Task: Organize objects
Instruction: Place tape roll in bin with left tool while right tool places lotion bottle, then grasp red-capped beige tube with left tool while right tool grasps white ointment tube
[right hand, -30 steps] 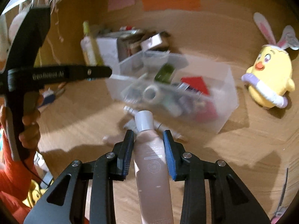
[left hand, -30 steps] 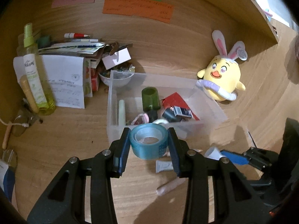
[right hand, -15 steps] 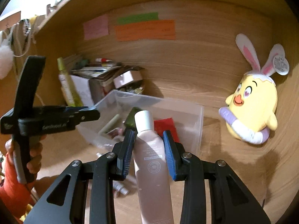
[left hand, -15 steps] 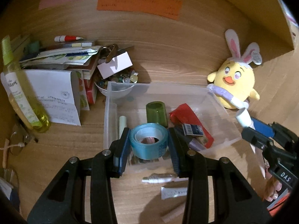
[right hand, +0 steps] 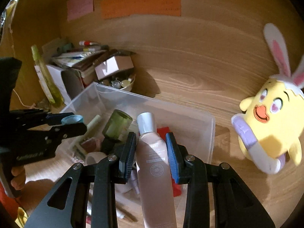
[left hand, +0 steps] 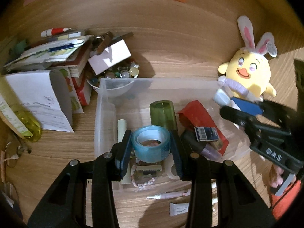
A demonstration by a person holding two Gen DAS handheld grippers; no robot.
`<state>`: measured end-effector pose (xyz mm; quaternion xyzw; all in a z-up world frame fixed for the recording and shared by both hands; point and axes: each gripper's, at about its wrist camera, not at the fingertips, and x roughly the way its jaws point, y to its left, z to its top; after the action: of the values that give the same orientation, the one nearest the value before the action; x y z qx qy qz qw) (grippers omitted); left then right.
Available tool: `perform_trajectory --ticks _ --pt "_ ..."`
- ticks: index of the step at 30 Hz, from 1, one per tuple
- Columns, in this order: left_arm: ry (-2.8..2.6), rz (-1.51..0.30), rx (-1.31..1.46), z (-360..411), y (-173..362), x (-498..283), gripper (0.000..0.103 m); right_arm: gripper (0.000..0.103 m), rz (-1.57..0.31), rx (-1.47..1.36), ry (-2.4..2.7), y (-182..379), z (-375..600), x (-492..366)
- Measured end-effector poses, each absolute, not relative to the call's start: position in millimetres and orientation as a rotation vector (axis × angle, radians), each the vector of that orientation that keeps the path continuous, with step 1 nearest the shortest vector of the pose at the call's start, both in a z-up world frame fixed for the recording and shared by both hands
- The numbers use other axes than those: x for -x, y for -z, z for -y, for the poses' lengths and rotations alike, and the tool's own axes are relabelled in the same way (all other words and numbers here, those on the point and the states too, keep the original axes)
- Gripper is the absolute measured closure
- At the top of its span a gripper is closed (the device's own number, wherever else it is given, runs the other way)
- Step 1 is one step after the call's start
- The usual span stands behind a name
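My left gripper [left hand: 151,148] is shut on a blue tape roll [left hand: 151,146] and holds it over the clear plastic bin [left hand: 106,102]. The tape roll also shows in the right wrist view [right hand: 72,119]. My right gripper [right hand: 151,152] is shut on a pink tube with a silver cap [right hand: 153,155] and holds it above the bin [right hand: 190,112], cap forward. In the left wrist view the tube's cap [left hand: 220,97] shows at the bin's right end. The bin holds a green jar [left hand: 162,112], a red packet [left hand: 197,115], a white tape roll [right hand: 95,156] and small items.
A yellow bunny-eared chick plush [left hand: 247,72] sits right of the bin. A bowl of beads [left hand: 114,76], stacked books and papers [left hand: 57,57] and a yellow-green bottle [right hand: 45,77] stand at the back left. Small tubes [left hand: 171,195] lie in front of the bin.
Both grippers moved forward over the bin with their loads. The right gripper came from the near side of the table up to the bin's right end.
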<state>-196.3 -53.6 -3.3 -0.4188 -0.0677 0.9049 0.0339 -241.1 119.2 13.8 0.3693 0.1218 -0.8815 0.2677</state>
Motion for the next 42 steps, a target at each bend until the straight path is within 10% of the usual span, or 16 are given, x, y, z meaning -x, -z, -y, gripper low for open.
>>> perform_trajectory --ticks 20,42 --pt "-2.768 0.170 1.234 57 -2 181 0.037 0.072 -0.384 -1.179 2.282 11 -97 267" --pt "-2.784 0.050 1.151 30 -3 94 0.014 0.038 -0.329 -0.927 2.364 -27 -151 165"
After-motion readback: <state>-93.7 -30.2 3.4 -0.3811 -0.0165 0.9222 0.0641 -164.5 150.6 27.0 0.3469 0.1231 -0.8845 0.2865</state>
